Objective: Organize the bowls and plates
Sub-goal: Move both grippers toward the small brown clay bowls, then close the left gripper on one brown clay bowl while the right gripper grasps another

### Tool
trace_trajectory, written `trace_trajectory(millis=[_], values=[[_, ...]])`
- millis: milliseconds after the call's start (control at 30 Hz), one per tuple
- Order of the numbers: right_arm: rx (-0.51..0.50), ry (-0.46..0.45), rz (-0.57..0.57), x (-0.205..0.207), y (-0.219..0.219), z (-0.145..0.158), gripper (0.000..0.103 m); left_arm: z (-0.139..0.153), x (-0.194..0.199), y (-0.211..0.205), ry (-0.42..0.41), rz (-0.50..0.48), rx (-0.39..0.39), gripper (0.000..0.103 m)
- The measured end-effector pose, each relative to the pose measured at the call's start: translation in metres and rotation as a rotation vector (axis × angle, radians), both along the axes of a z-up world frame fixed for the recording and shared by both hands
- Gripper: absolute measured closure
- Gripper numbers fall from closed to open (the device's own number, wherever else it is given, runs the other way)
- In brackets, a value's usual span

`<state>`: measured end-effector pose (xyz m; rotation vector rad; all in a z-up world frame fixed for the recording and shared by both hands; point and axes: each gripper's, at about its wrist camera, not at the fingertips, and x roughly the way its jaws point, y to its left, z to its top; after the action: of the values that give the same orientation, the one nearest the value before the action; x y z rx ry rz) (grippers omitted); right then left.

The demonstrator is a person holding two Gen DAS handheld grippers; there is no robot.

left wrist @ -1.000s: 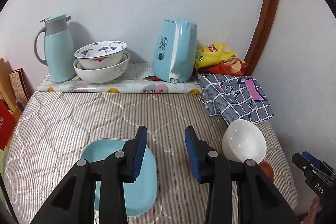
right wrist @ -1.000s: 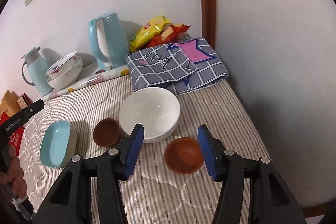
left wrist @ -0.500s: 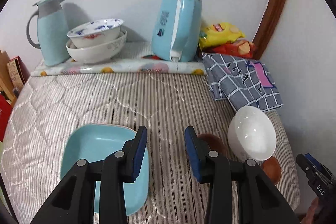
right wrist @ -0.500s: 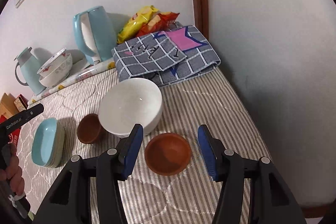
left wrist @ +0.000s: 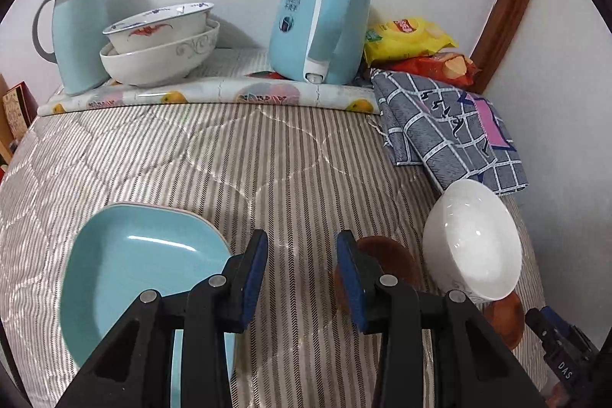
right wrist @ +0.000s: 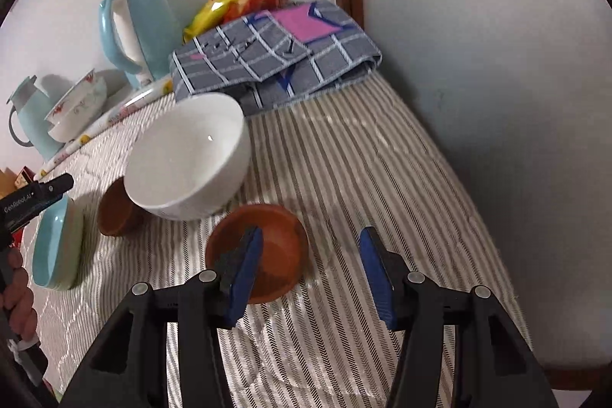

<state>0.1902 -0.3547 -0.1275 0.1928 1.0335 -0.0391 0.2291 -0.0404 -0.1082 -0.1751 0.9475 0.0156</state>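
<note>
Covering the whole surface, a striped quilted cover (left wrist: 237,155) is carrying everything. At its far edge a rolled patterned mat (left wrist: 214,94) is lying along the wall, with a blue thermos jug (left wrist: 74,29), two stacked patterned bowls (left wrist: 160,44) and a light-blue electric kettle (left wrist: 325,21) standing behind it. A folded grey checked cloth (right wrist: 275,52) is lying in the far right corner, with yellow and red snack bags (left wrist: 417,44) beside the kettle.

Nearer, a pale-blue square plate (left wrist: 134,278) is sitting on the cover at the left. A white bowl (right wrist: 187,155) is resting right of centre, with a small brown bowl (right wrist: 118,207) just beside it on its left and a second brown saucer bowl (right wrist: 267,251) in front of it.

The left gripper (left wrist: 302,278) is hanging between the blue plate and the small brown bowl, jaws partly apart with only the cover between them; its left finger is overlapping the plate's right edge in the view, and contact cannot be told. The right gripper (right wrist: 310,270) is closing its jaws, its left finger sitting over the middle of the saucer bowl, its right finger well outside the rim; the pads are not pressing on it. A person's hand (right wrist: 17,297) is gripping the left tool's handle.
</note>
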Motion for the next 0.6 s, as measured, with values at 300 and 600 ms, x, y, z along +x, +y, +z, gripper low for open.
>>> trace_trajectory(millis=[300, 600], values=[[0.041, 0.045, 0.024, 0.006, 0.004, -0.021, 0.061, -0.026, 0.014, -0.011, 0.057, -0.035, -0.002, 0.067], [0.038, 0.078, 0.027, 0.011, 0.009, -0.037, 0.061, -0.045, 0.023, -0.027, 0.102, -0.088, 0.028, 0.067]])
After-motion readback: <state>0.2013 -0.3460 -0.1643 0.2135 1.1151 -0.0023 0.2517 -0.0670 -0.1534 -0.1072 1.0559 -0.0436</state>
